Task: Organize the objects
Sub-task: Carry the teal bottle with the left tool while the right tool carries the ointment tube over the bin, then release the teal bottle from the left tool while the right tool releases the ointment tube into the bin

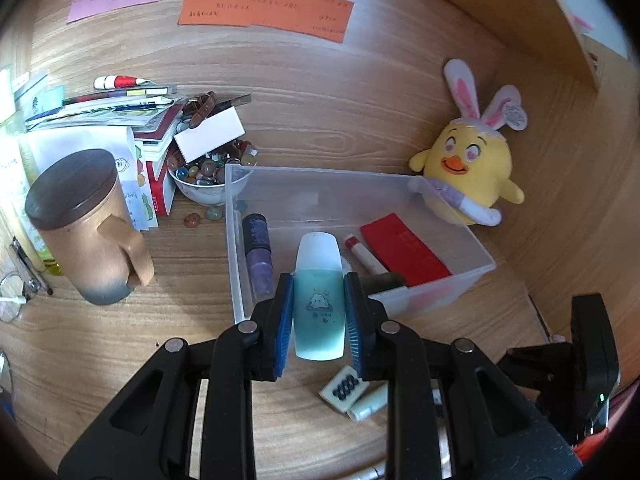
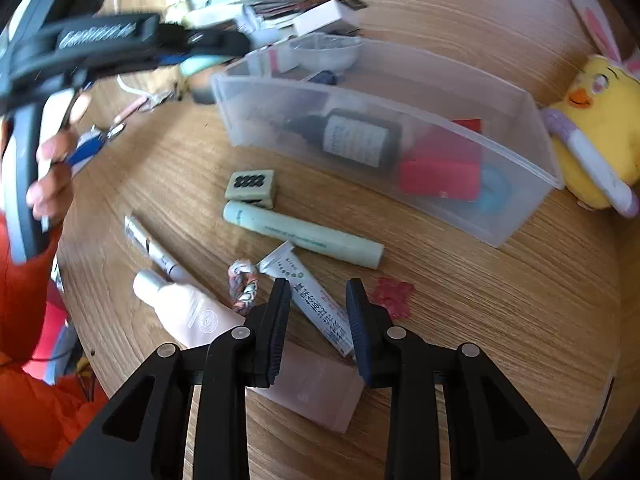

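Currently, partway thru the tidy-up, by our reckoning.

Item 1: left gripper [image 1: 319, 312] clenched on teal bottle [image 1: 319, 300], held above the near wall of the clear bin [image 1: 472, 276], cap pointing in; not yet dropped. Label shows a small cloud cartoon; text under it too small to read.

Item 2: right gripper [image 2: 318, 312] released, nothing between its jaws, hovering over white tube [image 2: 310, 298] on the desk. Tube carries printed characters we can't make out.

In bin already: purple bottle [image 1: 258, 252], red flat box [image 1: 404, 250], red-capped stick [image 1: 366, 256], dark bottle w/ white label [image 2: 352, 140] (print blurred).

Left on the desk, approx. six pcs: mahjong tile [image 2: 250, 186] w/ dark circles, pale green tube [image 2: 300, 236] (writing illegible), pink tube [image 2: 248, 340] w/ round seal, silver pen [image 2: 154, 250], braided band [image 2: 242, 290], red flake [image 2: 394, 296].

Not for sorting, we judge: plush chick [image 1: 468, 164] touching the bin's far corner, lidded mug [image 1: 86, 224], handwritten coloured notes [image 1: 264, 10], unreadable.
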Available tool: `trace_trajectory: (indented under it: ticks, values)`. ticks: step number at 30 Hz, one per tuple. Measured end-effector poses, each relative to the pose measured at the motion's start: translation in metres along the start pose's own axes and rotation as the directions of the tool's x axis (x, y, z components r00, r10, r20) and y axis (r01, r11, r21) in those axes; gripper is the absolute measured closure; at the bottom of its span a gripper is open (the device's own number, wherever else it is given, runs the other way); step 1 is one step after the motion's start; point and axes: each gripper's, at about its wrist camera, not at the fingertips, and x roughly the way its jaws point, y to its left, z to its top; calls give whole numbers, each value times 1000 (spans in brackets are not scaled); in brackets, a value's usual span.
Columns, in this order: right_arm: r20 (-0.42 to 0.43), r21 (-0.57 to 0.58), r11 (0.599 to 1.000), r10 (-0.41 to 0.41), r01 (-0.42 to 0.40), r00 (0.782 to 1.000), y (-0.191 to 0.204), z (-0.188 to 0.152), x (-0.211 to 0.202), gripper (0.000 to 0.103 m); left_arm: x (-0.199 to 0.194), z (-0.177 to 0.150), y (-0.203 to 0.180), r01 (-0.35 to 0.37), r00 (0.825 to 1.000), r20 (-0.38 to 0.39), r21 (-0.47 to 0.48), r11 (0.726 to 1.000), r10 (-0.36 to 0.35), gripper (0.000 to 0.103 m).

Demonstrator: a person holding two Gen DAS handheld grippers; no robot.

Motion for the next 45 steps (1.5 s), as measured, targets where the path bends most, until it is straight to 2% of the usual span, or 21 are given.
trace_trajectory:
  ticks: [6,7,9,10,18,24,28,35,37,39,45]
  values:
    - [-11,-32,999,-10,10,1000,4,0,5,76,19,12,3,-16,999,-39,5,1000,17,79]
    - [-8,-33,999,-11,11,1000,4,0,5,78,22,13,3,-20,999,-44,9,1000,20,79]
    - [4,-17,1000,13,-13,1000,1,-1,3,87,26,16,2,-29,998,-50,18,999,30,79]
    - [5,-7,1000,22,-22,1000,-1,-1,3,87,28,17,2,-32,998,-52,22,999,33,79]
    - [97,32,999,-3,0,995,-6,3,-21,88,49,26,3,-40,994,-96,27,999,42,79]
    - [197,82,997,-10,-6,980,-12,17,-48,88,62,25,3,-26,991,-130,14,1000,27,79]
    - [270,116,993,-23,-9,962,-20,35,-62,88,60,25,1,-23,992,-123,21,1000,26,78]
    - [319,157,987,-89,40,943,-34,71,-64,88,39,24,-2,-31,997,-76,44,999,34,78]
    - [325,164,984,-113,62,939,-38,80,-63,88,32,23,-2,-28,998,-62,47,999,31,74]
    - [320,175,980,-149,96,936,-42,89,-60,88,23,21,-2,-29,999,-42,49,998,31,65]
    - [273,195,971,-189,138,943,-53,107,-39,88,0,11,1,-64,998,7,74,995,64,53]
